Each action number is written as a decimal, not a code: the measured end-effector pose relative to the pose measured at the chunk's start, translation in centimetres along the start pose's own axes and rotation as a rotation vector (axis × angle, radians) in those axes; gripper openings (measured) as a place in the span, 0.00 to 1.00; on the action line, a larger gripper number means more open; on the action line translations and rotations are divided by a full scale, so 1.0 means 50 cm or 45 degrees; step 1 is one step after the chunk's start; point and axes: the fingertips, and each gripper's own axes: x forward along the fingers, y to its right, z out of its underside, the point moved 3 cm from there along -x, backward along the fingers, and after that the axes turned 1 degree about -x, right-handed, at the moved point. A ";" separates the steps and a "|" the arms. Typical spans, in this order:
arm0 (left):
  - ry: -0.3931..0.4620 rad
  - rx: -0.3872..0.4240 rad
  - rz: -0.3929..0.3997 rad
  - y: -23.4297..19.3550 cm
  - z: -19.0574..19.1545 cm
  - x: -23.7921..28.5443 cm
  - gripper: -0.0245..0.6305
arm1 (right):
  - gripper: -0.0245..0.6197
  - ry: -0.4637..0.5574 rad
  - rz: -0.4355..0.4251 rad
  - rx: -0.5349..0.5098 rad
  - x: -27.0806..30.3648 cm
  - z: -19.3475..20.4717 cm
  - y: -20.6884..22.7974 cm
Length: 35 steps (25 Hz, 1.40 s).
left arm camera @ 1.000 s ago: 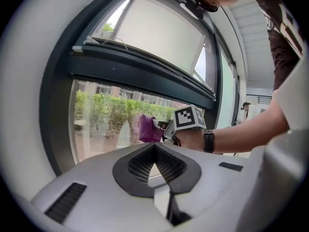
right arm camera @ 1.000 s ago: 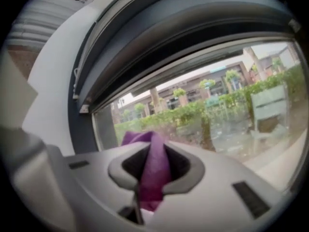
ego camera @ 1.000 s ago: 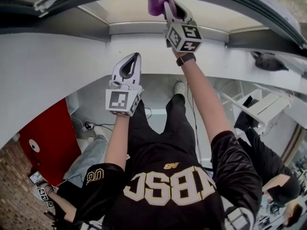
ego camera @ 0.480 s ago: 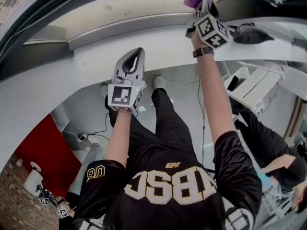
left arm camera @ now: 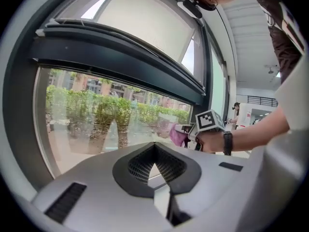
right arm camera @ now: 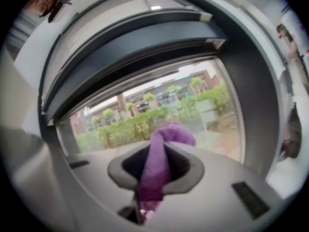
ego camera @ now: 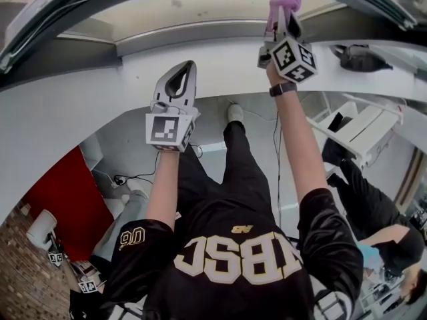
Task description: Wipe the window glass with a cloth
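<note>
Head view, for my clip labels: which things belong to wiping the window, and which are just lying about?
Belongs to the job:
purple cloth, clamped in the right gripper
window glass
left gripper, shut and empty

Just lying about:
red panel
floor cables
dark object on the sill
bystander at the right

Person wears a black short-sleeved jersey (ego camera: 235, 235) with white, gold-edged lettering at lower centre of the head view, numerals on the sleeve (ego camera: 132, 244) at lower left, black trousers (ego camera: 235, 172) and a pale shoe (ego camera: 234, 113) at centre. A dark wristband (ego camera: 283, 89) shows at upper right. Left gripper (ego camera: 187, 69) and right gripper (ego camera: 285, 19) each have a white shell and a cube of black-and-white square markers
</note>
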 end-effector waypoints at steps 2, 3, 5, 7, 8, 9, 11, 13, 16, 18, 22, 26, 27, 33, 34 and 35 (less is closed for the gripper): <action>0.011 0.009 -0.075 -0.069 -0.013 -0.048 0.07 | 0.16 -0.073 -0.188 -0.043 0.009 0.062 -0.146; 0.011 0.008 -0.115 -0.105 -0.017 -0.075 0.07 | 0.16 -0.105 -0.283 -0.069 0.015 0.093 -0.225; 0.008 0.005 -0.187 -0.176 -0.020 -0.130 0.07 | 0.16 -0.160 -0.471 -0.126 0.027 0.155 -0.388; 0.005 0.008 -0.232 -0.236 -0.014 -0.182 0.07 | 0.16 -0.207 -0.658 -0.177 0.038 0.213 -0.544; 0.008 0.008 -0.246 -0.260 -0.008 -0.206 0.07 | 0.16 -0.226 -0.750 -0.201 0.041 0.239 -0.618; 0.013 0.006 -0.263 -0.281 -0.005 -0.230 0.07 | 0.16 -0.242 -0.839 -0.225 0.044 0.262 -0.688; 0.016 -0.002 -0.312 -0.316 -0.006 -0.277 0.07 | 0.16 -0.261 -0.993 -0.275 0.052 0.300 -0.819; 0.004 -0.007 -0.345 -0.344 -0.013 -0.316 0.07 | 0.16 -0.270 -1.077 -0.310 0.067 0.330 -0.929; -0.031 0.011 -0.375 -0.373 -0.015 -0.363 0.07 | 0.16 -0.286 -1.068 -0.289 0.102 0.369 -1.026; -0.048 0.022 -0.394 -0.384 -0.012 -0.374 0.07 | 0.16 -0.291 -1.009 -0.253 0.128 0.379 -1.034; -0.068 0.006 -0.386 -0.378 0.002 -0.357 0.07 | 0.16 -0.296 -0.819 -0.243 0.146 0.356 -0.918; -0.056 0.015 -0.311 -0.313 0.001 -0.264 0.07 | 0.16 -0.266 -0.589 -0.179 0.150 0.297 -0.663; -0.045 0.008 -0.289 -0.286 0.004 -0.235 0.07 | 0.16 -0.257 -0.535 -0.175 0.147 0.279 -0.590; -0.049 -0.002 -0.052 -0.043 0.053 -0.033 0.07 | 0.16 -0.195 -0.118 -0.119 0.091 0.141 -0.089; -0.048 -0.009 -0.011 0.002 0.059 0.001 0.07 | 0.16 -0.179 -0.025 -0.079 0.079 0.117 -0.002; -0.043 -0.016 0.026 0.045 0.062 0.035 0.07 | 0.16 -0.161 0.062 -0.038 0.067 0.093 0.076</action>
